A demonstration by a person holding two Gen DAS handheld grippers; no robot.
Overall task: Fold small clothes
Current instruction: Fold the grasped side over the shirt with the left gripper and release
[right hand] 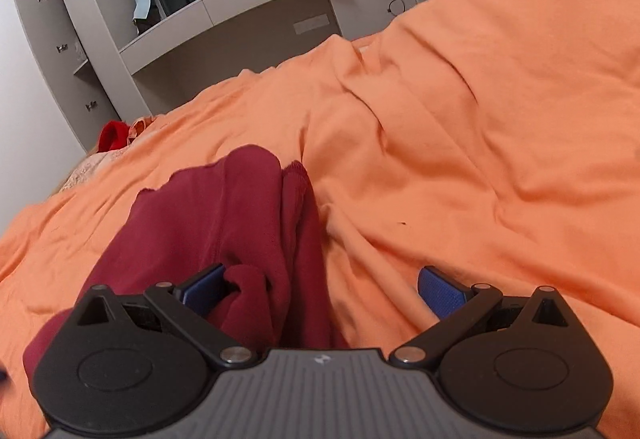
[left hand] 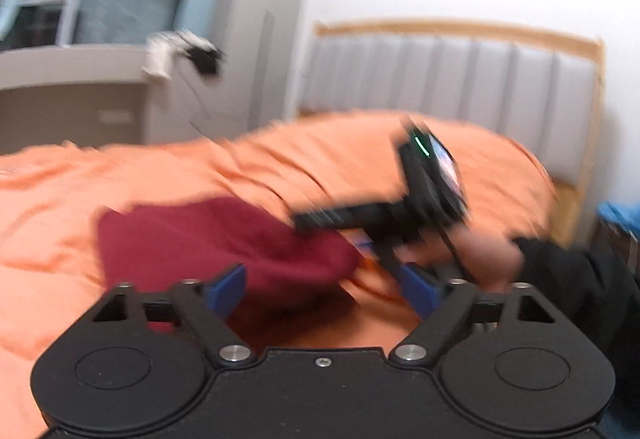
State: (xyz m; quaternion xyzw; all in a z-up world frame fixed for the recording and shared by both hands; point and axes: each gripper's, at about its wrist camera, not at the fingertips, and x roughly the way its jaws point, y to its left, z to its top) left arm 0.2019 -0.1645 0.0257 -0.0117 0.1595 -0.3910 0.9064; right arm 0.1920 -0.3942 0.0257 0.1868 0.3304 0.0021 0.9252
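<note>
Left gripper [left hand: 324,293] is spread wide, blue pads [left hand: 226,289] far apart and gripping nothing — the dark red garment [left hand: 224,243] lies just ahead of them on the orange bedspread [left hand: 120,175], its near edge running under the left-hand pad. The whole left wrist view is smeared with blur.

Over to the right gripper [right hand: 324,289], and its jaws stand wide too. The left-hand blue pad [right hand: 202,289] touches a bunched fold of the dark red garment [right hand: 224,223]; the other pad sits well clear over bare bedspread [right hand: 480,119], so nothing is pinched. The garment lies in a rumpled heap, folds running away from the camera, one hemmed edge standing up along its right side.

From the left wrist view, the right gripper [left hand: 360,259] shows side-on, angled down toward the garment's right edge, with a bare hand [left hand: 480,255] wrapped round its handle and a black sleeve [left hand: 580,279] trailing off to the right.

A grey padded headboard [left hand: 460,79] stands behind.
</note>
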